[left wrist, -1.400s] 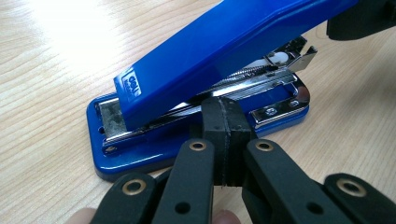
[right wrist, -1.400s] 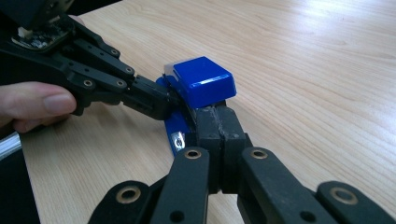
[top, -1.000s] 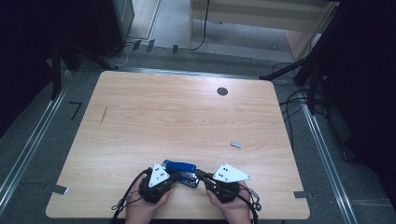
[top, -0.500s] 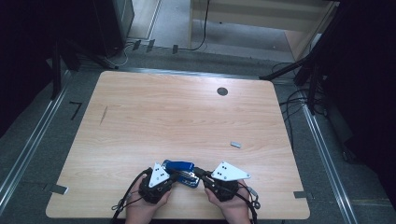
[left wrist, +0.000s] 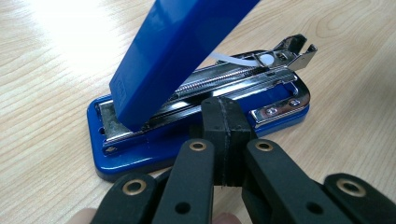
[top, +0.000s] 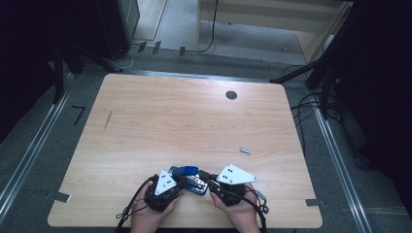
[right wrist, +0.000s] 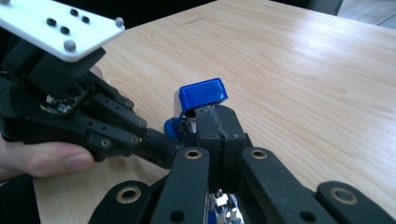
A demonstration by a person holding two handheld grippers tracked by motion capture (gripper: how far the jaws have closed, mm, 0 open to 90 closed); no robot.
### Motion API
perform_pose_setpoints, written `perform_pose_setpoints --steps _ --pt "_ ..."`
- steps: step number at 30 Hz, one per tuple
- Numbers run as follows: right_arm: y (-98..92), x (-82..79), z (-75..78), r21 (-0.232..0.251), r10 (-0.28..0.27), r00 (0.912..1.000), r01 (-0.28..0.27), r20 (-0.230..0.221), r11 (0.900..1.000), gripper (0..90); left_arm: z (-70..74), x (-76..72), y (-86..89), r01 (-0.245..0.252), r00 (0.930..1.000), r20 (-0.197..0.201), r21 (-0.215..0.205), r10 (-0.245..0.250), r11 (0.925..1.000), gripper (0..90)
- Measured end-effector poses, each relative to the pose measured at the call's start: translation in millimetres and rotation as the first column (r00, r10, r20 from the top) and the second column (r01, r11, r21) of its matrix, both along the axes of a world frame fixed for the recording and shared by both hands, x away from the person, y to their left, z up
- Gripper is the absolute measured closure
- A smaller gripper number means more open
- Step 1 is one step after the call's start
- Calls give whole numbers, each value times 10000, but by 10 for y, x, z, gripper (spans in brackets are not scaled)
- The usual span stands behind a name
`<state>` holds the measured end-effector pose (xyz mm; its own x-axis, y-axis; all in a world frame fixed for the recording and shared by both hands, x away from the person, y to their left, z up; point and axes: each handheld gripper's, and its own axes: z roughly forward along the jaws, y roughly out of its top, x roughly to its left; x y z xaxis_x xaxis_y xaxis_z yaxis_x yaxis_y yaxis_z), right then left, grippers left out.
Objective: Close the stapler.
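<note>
At the table's six o'clock edge, the blue stapler (top: 189, 177) lies with its lid hinged up, exposing the staple channel; the left gripper (top: 176, 183) and right gripper (top: 208, 183), jaws closed empty, steady its base.

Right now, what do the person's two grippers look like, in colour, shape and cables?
Both the left gripper and the right gripper have black bodies and black linked jaws with brass-coloured pivot pins. Each carries a pale grey three-cornered plate studded with small dark dots. Black cables trail from both toward the table's near edge. No sleeves show.
</note>
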<state>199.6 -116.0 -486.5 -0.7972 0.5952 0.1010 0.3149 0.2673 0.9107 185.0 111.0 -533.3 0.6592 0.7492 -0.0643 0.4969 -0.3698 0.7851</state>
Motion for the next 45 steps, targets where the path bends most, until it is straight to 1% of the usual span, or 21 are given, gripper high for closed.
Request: perform_pose_setpoints --steps 12,23,28,37,41,45 --pt "89 42 88 30 117 9998 -118 134 9999 900 1 0 0 29 10000 14 24 -29 10000 900" --pt "147 77 131 54 244 9993 -246 267 9997 900 3 -4 -2 25 10000 19 75 -25 10000 900" --pt "167 83 144 78 282 9993 -284 230 9996 900 2 -5 -4 2 10000 55 103 -2 9999 900" --pt "240 112 193 -7 414 9985 -415 351 9991 900 1 -11 -13 39 9999 126 129 -40 9999 900" --pt "271 126 204 78 438 9985 -440 316 9990 900 0 -13 -15 33 9999 140 131 -35 9999 900" --pt "296 137 214 78 474 9982 -477 372 9988 900 0 -13 -15 37 9999 141 144 -39 9999 900"
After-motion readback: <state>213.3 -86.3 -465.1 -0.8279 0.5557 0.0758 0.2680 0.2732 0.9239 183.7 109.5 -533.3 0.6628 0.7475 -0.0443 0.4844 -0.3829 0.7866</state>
